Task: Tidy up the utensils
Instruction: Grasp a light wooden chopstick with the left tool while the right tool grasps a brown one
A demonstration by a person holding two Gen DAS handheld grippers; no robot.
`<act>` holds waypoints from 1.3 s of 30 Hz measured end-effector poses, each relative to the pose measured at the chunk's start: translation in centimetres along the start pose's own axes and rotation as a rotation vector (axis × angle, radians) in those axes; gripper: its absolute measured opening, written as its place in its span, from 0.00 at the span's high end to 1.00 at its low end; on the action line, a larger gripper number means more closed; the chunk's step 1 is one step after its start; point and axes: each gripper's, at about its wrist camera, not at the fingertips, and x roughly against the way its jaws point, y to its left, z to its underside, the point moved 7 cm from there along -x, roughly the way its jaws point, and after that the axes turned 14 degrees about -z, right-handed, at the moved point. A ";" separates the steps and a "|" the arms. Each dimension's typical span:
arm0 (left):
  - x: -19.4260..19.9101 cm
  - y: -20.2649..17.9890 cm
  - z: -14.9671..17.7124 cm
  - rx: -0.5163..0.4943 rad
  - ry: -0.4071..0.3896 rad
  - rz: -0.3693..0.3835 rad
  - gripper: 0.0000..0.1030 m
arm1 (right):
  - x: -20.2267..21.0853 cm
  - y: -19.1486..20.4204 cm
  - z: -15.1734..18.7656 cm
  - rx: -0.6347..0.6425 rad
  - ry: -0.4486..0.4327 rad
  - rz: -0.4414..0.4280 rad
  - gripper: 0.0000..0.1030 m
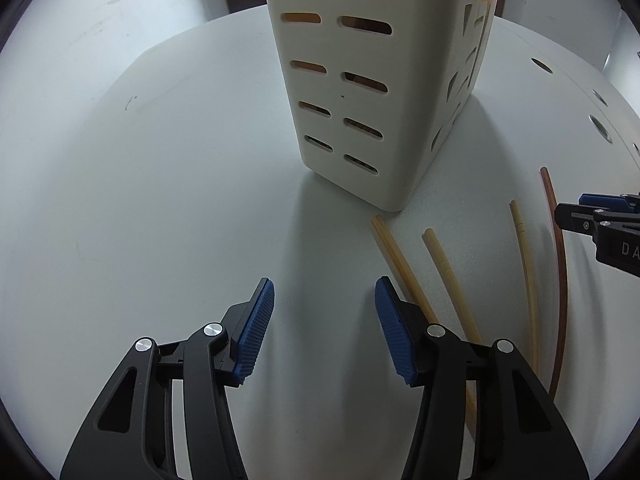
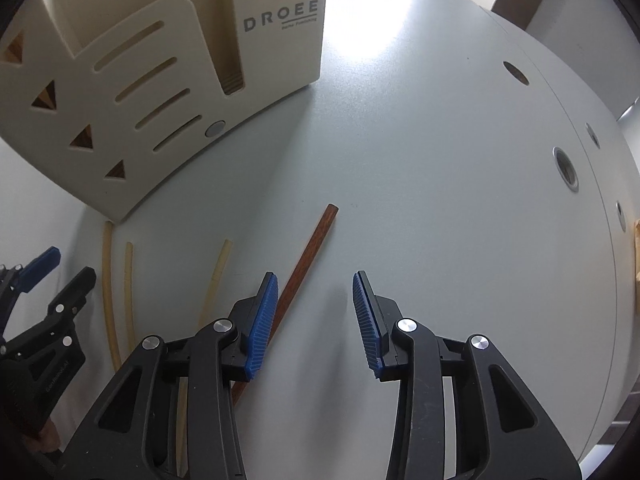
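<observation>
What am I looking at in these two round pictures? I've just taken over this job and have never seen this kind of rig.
No robot here: a person holds a two-finger gripper in each hand, and each picture comes from a fisheye camera on one gripper, looking forward along its fingers. In the left view, the left gripper stands open and empty, facing a cream slotted utensil holder on a pale table. In the right view, the right gripper is also open and holds nothing. Four chopsticks lie loose on the table beside the holder: three pale chopsticks and one dark brown chopstick, nearest the right gripper's fingers.
</observation>
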 end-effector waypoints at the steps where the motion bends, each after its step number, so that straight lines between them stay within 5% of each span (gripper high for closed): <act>1: 0.1 0.2 0.1 -0.002 -0.002 0.005 0.54 | -0.3 -0.3 -0.2 -0.011 0.009 -0.006 0.62; 5: 0.4 -0.5 0.1 -0.013 -0.013 0.042 0.79 | -1.1 -0.2 -0.3 0.006 0.024 0.004 0.63; 11: 0.2 -1.2 -0.5 -0.041 -0.034 0.043 0.97 | -1.2 0.5 -0.4 0.033 0.046 -0.022 0.68; 14: 0.2 -1.5 -0.6 -0.051 -0.050 0.040 0.99 | -1.3 0.7 -0.5 0.058 0.051 -0.042 0.85; 18: 0.2 -2.5 -1.2 -0.076 -0.065 0.040 1.00 | -1.0 1.8 0.1 0.051 0.052 -0.100 0.92; 22: 0.2 -2.8 -2.0 -0.034 -0.036 0.124 1.00 | 0.0 2.7 -0.3 -0.006 0.017 -0.272 0.93; 30: 2.6 -1.6 -2.2 0.021 -0.086 0.193 1.00 | 4.6 4.1 -0.1 0.065 -0.112 -0.318 0.93; 39: 0.0 -3.7 -2.1 -0.022 0.012 0.083 0.99 | 6.1 5.2 -0.5 0.085 -0.112 -0.338 0.93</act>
